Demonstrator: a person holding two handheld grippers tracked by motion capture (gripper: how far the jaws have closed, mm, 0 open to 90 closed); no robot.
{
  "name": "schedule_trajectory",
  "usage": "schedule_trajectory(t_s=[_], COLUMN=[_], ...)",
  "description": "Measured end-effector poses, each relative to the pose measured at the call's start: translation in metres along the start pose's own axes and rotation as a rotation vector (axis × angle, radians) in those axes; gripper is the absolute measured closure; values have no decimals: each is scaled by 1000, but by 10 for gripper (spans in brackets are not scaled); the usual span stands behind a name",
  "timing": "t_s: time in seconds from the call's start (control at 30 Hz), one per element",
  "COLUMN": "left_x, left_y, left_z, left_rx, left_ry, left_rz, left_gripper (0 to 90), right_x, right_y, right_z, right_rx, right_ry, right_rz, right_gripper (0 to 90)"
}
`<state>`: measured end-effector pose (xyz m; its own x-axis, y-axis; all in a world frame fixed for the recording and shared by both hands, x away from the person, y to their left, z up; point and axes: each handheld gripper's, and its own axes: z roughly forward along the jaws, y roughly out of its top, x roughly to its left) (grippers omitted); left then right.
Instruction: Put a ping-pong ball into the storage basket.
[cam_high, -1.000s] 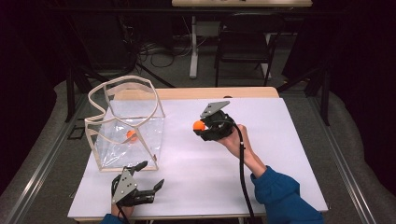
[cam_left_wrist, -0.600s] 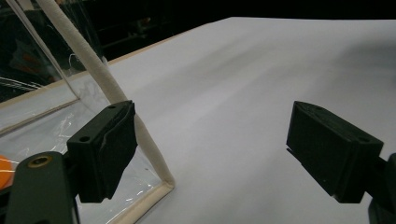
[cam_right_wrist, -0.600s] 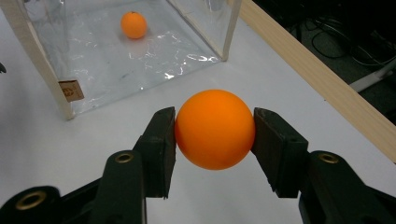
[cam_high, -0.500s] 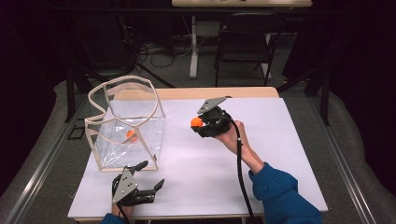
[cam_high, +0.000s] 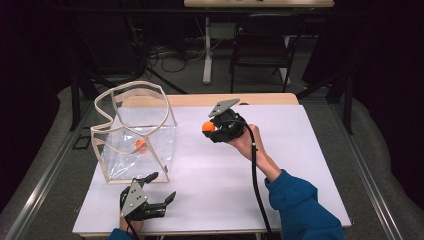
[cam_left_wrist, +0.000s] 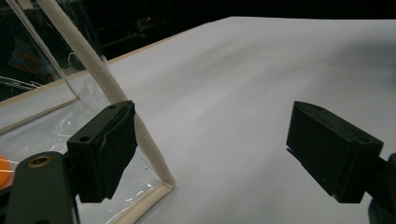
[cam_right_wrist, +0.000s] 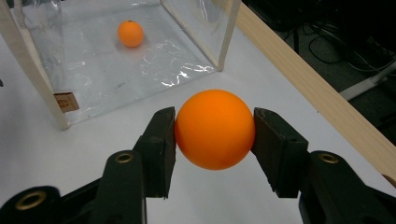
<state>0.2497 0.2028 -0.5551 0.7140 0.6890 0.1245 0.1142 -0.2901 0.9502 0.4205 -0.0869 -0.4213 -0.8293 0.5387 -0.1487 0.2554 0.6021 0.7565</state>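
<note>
Orange ball (cam_right_wrist: 215, 129) sits clamped in the right gripper (cam_high: 216, 128), the clear bag (cam_high: 131, 131) lying open ahead, slightly leftward.

Black two-jaw grippers — brass screws, grey plates, black cables — blue sleeve (cam_high: 300, 207).

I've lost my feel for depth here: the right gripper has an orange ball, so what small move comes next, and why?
Probably carry the right gripper, shut on the orange ball, up and over the clear bag's rim before releasing. A second ball already lies inside, and the held ball is short of the bag, above the white tabletop.
</note>
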Motion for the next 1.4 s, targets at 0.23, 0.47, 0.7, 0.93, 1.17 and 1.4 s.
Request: schedule_trajectory(t_s=[0.23,0.47,0.7,0.93,1.17,1.4], left_x=[-1,0,0,-1,0,-1], left_y=[1,0,0,1,0,0], left_z=[0,0,1,0,1,1], left_rx=[-3,-2,0,-2,1,0], left_ry=[-2,1,-3,1,-5,-2], left_rz=[3,-2,-3,5,3,2], left_gripper=[160,160,160,160,160,160], right_x=[-2,-6,-9,-11,-11,-12], right_y=[7,14,20,27,33,37], right_z=[1,0,-1,-1,-1,0], right_rx=[3,-3,-3,-10,-4,0], right_ry=[-3,-6,2,11,16,15], right_rz=[-9,-7,-7,-16,-27,-33], right_gripper=[506,507,506,506,506,507])
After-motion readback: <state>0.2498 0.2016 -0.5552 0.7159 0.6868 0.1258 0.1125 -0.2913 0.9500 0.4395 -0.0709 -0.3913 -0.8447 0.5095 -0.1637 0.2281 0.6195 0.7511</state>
